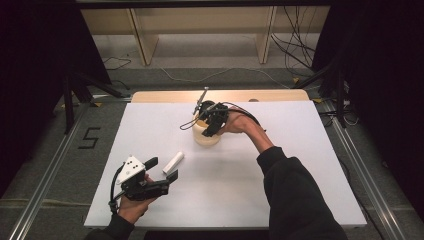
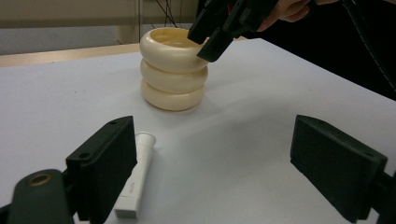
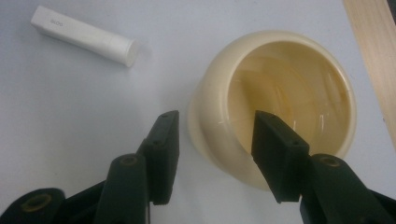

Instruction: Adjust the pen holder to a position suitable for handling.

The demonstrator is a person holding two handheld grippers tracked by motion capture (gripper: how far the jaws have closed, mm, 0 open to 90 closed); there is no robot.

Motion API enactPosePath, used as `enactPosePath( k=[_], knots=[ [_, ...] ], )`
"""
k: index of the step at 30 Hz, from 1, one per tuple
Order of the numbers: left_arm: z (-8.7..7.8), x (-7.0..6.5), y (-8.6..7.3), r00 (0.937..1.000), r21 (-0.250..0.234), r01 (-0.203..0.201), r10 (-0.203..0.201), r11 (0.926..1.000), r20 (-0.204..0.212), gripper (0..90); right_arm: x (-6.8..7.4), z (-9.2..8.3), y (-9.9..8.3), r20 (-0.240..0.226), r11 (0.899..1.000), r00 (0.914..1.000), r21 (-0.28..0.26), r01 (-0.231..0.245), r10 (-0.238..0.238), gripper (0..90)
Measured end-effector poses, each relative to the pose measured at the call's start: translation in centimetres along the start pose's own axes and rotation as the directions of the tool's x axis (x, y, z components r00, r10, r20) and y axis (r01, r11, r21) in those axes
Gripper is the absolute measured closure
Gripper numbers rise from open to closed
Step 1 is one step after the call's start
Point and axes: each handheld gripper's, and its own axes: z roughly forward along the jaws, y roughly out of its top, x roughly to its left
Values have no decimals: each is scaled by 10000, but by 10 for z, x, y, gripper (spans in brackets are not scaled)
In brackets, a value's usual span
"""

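A cream ringed cup (image 1: 206, 138) stands upright at the middle back of the white table (image 1: 280, 165). My right gripper (image 1: 210, 129) reaches down over it from the right. In the right gripper view this gripper (image 3: 217, 149) is open and straddles the cup's near wall (image 3: 215, 88), one jaw outside and one inside, not clamped. A white tube (image 1: 173, 162) lies on the table in front left of the cup. My left gripper (image 1: 162, 169) is wide open, low at the front left. In the left gripper view the tube (image 2: 135, 179) lies beside its left jaw, with the cup (image 2: 173, 70) beyond.
A wooden strip (image 1: 165, 96) borders the table's far edge, also seen in the right gripper view (image 3: 373, 51). Behind it are shelf legs (image 1: 142, 40) and loose cables (image 1: 295, 50) on the floor. Metal rails (image 1: 45, 185) run along both sides.
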Motion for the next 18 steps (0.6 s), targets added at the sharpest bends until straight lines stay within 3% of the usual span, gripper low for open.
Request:
enactPosePath(
  k=[11,18],
  knots=[
    [-1,0,0,10000,-42,1,-1,10000,16,137,-6,14,4,-92,9970,9994,704,333,-328,590],
    [-1,0,0,10000,-38,-10,10,10000,16,137,-7,16,5,-81,9957,9987,774,514,-510,630]
  ],
)
